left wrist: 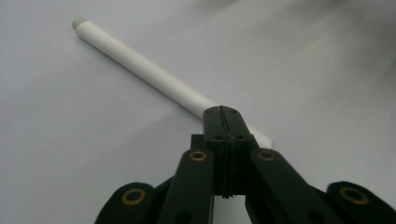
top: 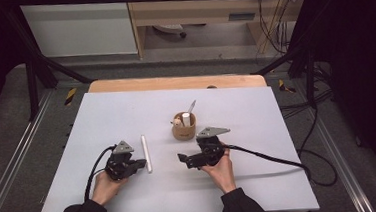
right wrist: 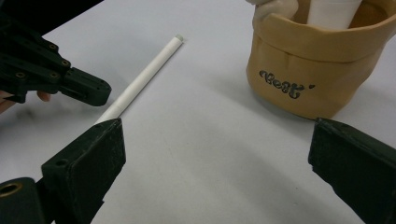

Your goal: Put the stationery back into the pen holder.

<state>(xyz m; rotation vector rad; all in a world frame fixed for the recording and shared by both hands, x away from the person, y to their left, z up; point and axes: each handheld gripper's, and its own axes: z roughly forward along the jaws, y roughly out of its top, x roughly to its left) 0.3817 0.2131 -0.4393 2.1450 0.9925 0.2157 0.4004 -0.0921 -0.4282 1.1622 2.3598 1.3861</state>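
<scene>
two grippers flank the pen (top: 146, 153), which runs 12 to 6 on the table (top: 101, 117): your left gripper (top: 141, 163), clenched empty, touches its near end, your right gripper (top: 181, 160) gapes at 3.

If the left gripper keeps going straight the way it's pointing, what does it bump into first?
Most likely the white pen. The shut left gripper sits right at the pen's near end, so it would probably meet the pen at once; whether they already touch is unclear.
</scene>
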